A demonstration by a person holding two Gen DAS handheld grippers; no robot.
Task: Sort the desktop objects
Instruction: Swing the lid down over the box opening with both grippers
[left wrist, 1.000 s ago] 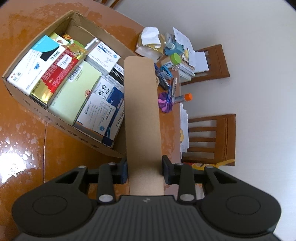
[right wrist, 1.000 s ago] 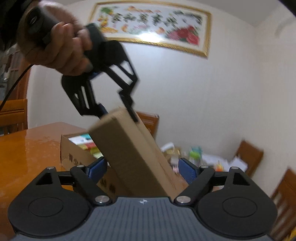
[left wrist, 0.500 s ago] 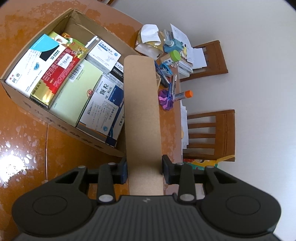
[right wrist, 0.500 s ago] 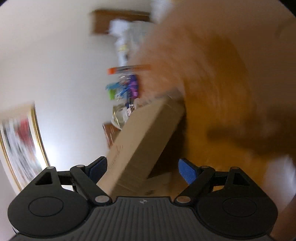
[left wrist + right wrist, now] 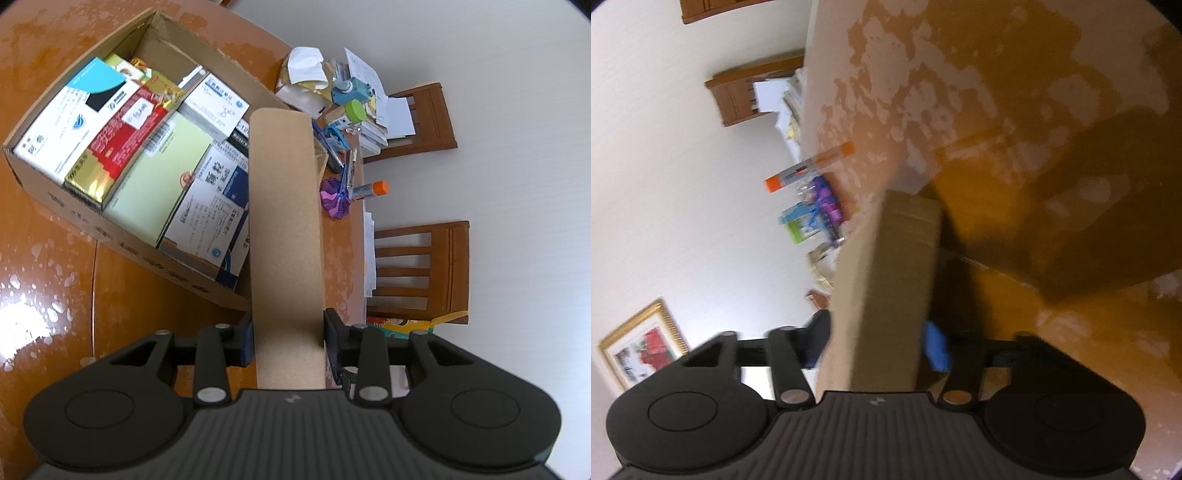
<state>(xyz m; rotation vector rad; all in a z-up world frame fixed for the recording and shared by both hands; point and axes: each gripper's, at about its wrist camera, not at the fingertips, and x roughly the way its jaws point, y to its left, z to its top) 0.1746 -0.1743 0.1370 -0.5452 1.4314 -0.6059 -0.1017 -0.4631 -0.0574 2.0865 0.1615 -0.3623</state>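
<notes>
A long plain brown cardboard box (image 5: 286, 236) runs up the middle of the left wrist view, held above the table. My left gripper (image 5: 288, 338) is shut on its near end. The same box (image 5: 886, 295) shows in the right wrist view, where my right gripper (image 5: 877, 345) is closed on its sides. An open carton (image 5: 122, 243) full of medicine boxes (image 5: 155, 177) sits on the table to the left of the held box.
Clutter lies at the table's far edge: an orange-capped tube (image 5: 369, 190), a purple packet (image 5: 334, 201), pens, a green-lidded jar (image 5: 355, 110), papers. Two wooden chairs (image 5: 421, 269) stand beyond the glossy wooden table (image 5: 44, 295). The tube also shows in the right wrist view (image 5: 809, 168).
My right gripper has swung round from facing the wall to looking down at the table, and has closed from wide open onto the brown box. The left gripper has barely moved.
</notes>
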